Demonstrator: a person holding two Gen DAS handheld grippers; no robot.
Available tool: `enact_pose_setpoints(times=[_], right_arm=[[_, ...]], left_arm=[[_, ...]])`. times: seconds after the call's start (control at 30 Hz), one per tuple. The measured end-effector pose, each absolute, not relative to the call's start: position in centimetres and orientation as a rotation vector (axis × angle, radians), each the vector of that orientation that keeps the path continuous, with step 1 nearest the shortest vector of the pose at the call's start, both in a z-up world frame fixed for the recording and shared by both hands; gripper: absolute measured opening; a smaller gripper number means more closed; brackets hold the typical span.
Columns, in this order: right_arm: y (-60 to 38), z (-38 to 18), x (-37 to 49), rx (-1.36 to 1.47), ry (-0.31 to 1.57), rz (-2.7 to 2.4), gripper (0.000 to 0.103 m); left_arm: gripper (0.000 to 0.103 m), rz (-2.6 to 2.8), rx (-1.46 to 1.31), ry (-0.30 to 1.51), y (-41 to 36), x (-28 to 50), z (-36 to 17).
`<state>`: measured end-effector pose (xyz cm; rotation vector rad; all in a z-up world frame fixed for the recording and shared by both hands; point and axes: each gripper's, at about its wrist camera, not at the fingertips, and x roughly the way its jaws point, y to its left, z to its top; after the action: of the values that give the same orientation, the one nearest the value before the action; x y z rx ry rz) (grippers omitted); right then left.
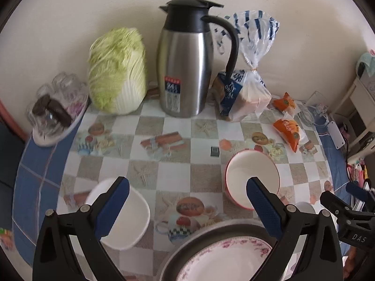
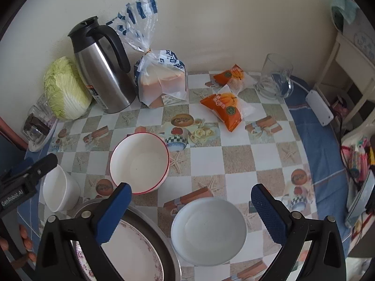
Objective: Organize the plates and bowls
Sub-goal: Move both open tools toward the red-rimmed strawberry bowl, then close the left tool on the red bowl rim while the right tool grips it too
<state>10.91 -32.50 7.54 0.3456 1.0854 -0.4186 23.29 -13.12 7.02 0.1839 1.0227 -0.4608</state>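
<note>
Both your grippers hang wide open and empty above the surface, so you are between picks. Under your right gripper sits the shallow white dish; the red-rimmed bowls, seemingly two nested, stand just beyond. The small white bowl lies under your left gripper, beside the floral plate. Your next move probably means lowering onto one rim.

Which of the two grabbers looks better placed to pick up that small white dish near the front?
Probably the right gripper: it is open, with the small white dish lying between its fingers. The left gripper points elsewhere.
</note>
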Motion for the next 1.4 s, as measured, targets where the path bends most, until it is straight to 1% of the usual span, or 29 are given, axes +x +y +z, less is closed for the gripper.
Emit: enact_pose_setpoints(times=[0.27, 0.37, 0.47, 0.67, 0.73, 1.0, 1.2, 1.3, 1.37, 1.4], right_arm=[[-34.1, 8.5, 13.5, 0.318, 1.109, -0.418, 0.103], [-34.4, 7.8, 14.5, 0.326, 1.132, -0.41, 0.103], [-34.2, 6.9, 15.3, 0.318, 1.156, -0.402, 0.101], [-33.9, 4.8, 16.8, 0.329, 1.204, -0.381, 0.1], [-33.8, 4.0, 17.2, 0.323, 1.218, -0.38, 0.097], [-33.5, 0.8, 18.2, 0.336, 1.259, -0.354, 0.094], [-33.8, -2.0, 18.6, 0.37, 1.307, -0.34, 0.086], [-33.8, -3.0, 18.7, 0.371, 1.322, -0.337, 0.083], [-33.9, -3.6, 18.8, 0.374, 1.332, -0.337, 0.082], [-33.9, -3.9, 18.9, 0.375, 1.336, -0.336, 0.081]], left_arm=[[0.1, -0.5, 0.23, 1.024, -15.1, 25.6, 8.1], [0.1, -0.489, 0.257, 1.062, -16.2, 26.0, 7.1], [0.1, -0.513, 0.222, 1.116, -17.0, 26.3, 5.9], [0.1, -0.536, 0.244, 1.157, -19.1, 26.4, 3.8], [0.1, -0.531, 0.254, 1.176, -19.5, 26.6, 3.0], [0.1, -0.52, 0.223, 1.248, -20.0, 27.3, -0.5], [0.1, -0.533, 0.22, 1.284, -20.8, 27.5, -3.1], [0.098, -0.533, 0.239, 1.295, -21.3, 27.3, -4.1], [0.088, -0.534, 0.239, 1.302, -21.5, 27.3, -4.8], [0.086, -0.533, 0.235, 1.31, -21.5, 27.4, -5.1]])
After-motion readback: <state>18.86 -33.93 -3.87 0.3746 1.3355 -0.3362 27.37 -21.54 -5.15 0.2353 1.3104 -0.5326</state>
